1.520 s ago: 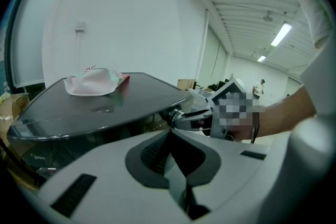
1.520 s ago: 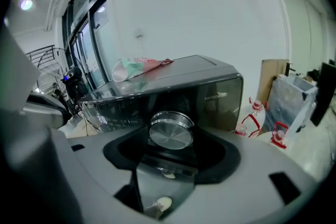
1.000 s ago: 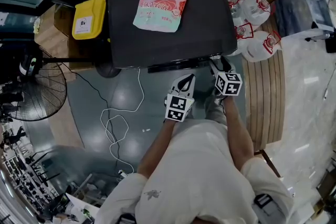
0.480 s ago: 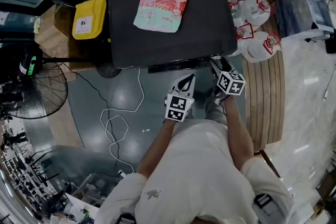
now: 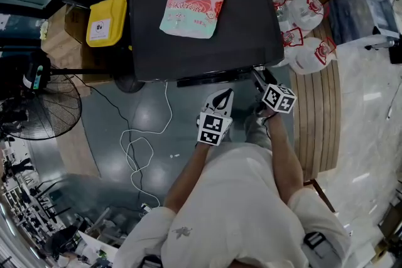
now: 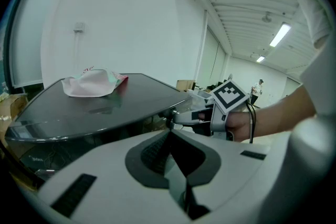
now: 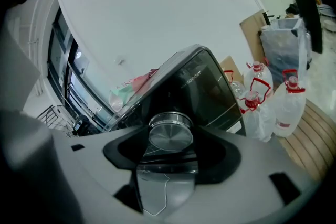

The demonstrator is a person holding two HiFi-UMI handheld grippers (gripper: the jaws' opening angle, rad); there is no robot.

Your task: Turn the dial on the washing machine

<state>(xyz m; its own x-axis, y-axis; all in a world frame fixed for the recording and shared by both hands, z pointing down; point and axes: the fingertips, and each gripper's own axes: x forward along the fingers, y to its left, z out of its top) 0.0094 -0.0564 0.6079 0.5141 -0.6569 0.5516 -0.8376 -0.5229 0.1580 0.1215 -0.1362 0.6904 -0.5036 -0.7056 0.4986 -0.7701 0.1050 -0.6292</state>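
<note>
1. Dial (image 7: 170, 132): silver, on the front edge of the washing machine (image 5: 207, 53), near its right corner.
2. Right tongs (image 7: 169, 140): part-open, clamped on dial.
3. Left tongs (image 6: 171, 137): closed, empty, just off the front edge.

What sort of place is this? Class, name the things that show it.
Probably a workshop or storeroom, not a home laundry: a washing machine with a detergent pouch on top stands among a floor fan, cardboard boxes and big water jugs.
</note>
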